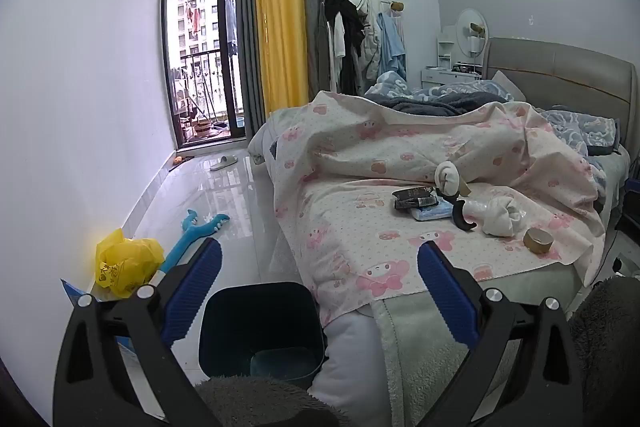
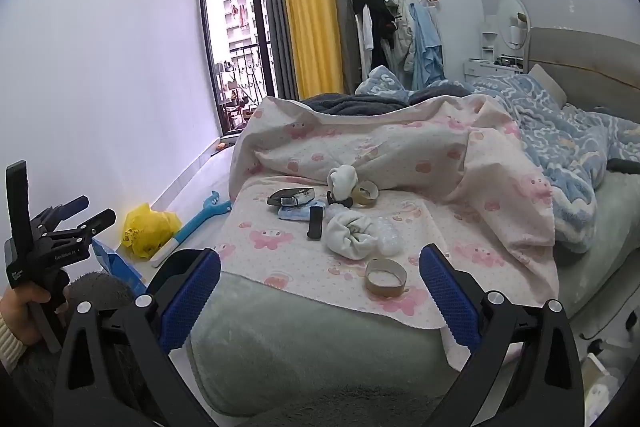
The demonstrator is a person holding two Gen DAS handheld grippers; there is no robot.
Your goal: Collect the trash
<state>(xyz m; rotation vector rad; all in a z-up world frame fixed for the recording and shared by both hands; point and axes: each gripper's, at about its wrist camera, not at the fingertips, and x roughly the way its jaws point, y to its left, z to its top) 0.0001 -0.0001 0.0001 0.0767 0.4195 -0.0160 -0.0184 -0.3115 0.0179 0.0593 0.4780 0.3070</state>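
Trash lies on the pink-patterned bedsheet (image 2: pixel 280 239): an empty tape roll (image 2: pixel 385 278) nearest me, a white crumpled wad (image 2: pixel 350 233), a second tape roll (image 2: pixel 366 193), a black wrapper (image 2: pixel 292 197), a blue packet (image 2: pixel 294 213) and a black curved piece (image 2: pixel 315 222). The same pile shows in the left wrist view, with the tape roll (image 1: pixel 538 241), wad (image 1: pixel 500 217) and black wrapper (image 1: pixel 416 197). A dark bin (image 1: pixel 262 331) stands on the floor by the bed corner, under my open, empty left gripper (image 1: pixel 320 279). My right gripper (image 2: pixel 320 287) is open and empty, short of the tape roll.
A yellow plastic bag (image 1: pixel 124 263) and a blue toy (image 1: pixel 196 231) lie on the tiled floor by the left wall. A blue duvet (image 2: pixel 560 131) is heaped on the bed. The left gripper (image 2: pixel 52 227) shows at the far left of the right wrist view.
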